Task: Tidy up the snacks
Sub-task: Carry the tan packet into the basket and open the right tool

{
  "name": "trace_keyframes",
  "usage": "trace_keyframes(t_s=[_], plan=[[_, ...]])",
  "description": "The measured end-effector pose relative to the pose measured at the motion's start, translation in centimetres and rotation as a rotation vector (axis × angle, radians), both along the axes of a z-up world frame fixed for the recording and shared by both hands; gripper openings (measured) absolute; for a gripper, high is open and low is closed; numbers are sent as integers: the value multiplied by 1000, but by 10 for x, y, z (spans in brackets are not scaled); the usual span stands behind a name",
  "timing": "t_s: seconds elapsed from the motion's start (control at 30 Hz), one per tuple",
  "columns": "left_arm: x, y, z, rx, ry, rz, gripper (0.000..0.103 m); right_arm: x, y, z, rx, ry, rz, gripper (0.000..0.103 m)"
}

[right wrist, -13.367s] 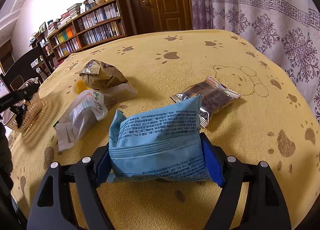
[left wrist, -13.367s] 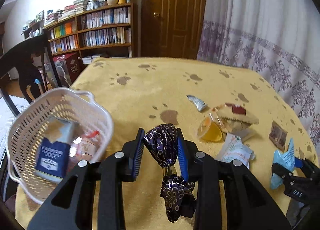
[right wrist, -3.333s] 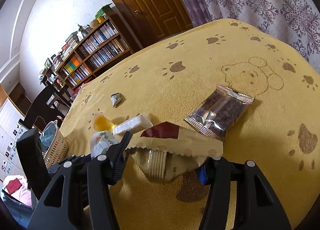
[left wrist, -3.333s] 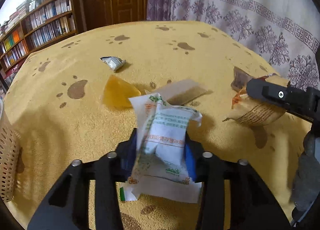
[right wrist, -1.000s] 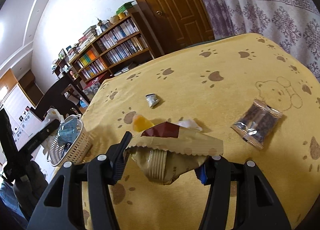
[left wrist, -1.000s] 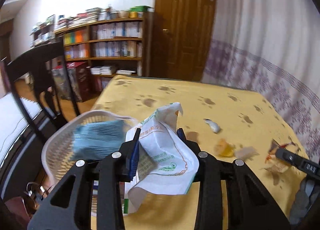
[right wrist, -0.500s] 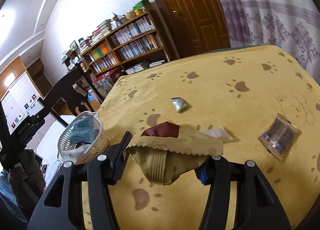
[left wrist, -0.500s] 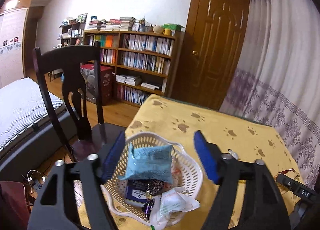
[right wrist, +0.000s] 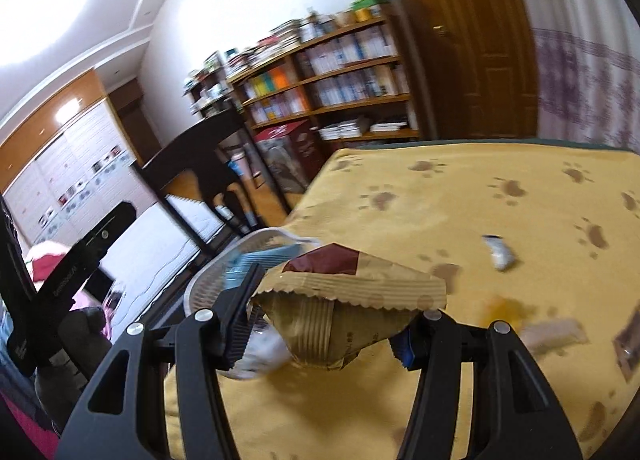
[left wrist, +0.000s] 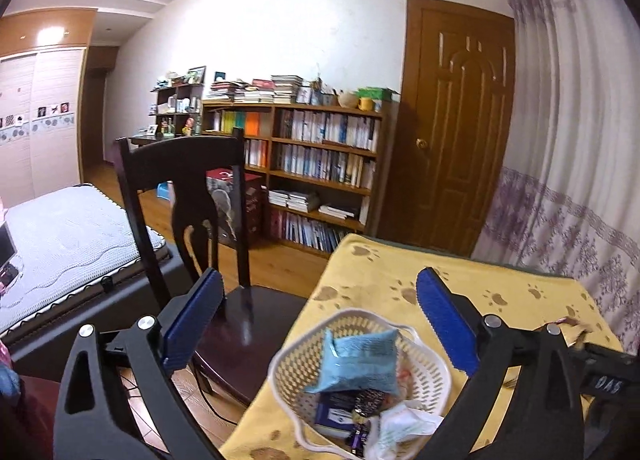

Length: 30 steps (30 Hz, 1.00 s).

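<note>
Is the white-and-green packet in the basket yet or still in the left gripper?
In the basket: the white packet lies at its near rim; left gripper open, empty.

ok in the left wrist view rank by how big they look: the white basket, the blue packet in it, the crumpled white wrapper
1. white basket, clearly the largest
2. blue packet, lying on top of the pile
3. crumpled white wrapper, smallest, though partly cut off by the left gripper, so its full extent is unsure
</note>
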<state>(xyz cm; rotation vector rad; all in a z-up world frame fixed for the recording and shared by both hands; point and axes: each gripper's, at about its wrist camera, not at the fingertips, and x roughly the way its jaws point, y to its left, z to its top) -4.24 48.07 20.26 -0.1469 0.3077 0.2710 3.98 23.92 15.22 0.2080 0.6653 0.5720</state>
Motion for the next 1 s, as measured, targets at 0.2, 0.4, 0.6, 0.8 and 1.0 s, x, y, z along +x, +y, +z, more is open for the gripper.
trace_keyframes(t_s=[0.2,0.4,0.6,0.8,1.0], plan=[[-8,21,4,-36,-23,39,99,3,63,-2,-42,16,113,56],[-9,28,6,-57,-36,41,99,15,108,-15,-51,96,197,64],[-10,30,6,-61,-38,42,99,18,111,-22,-35,114,181,66],[-10,28,8,-52,-39,35,99,18,92,-16,-5,107,144,66],[-9,22,9,-47,-38,27,99,14,90,-22,-39,101,114,66]])
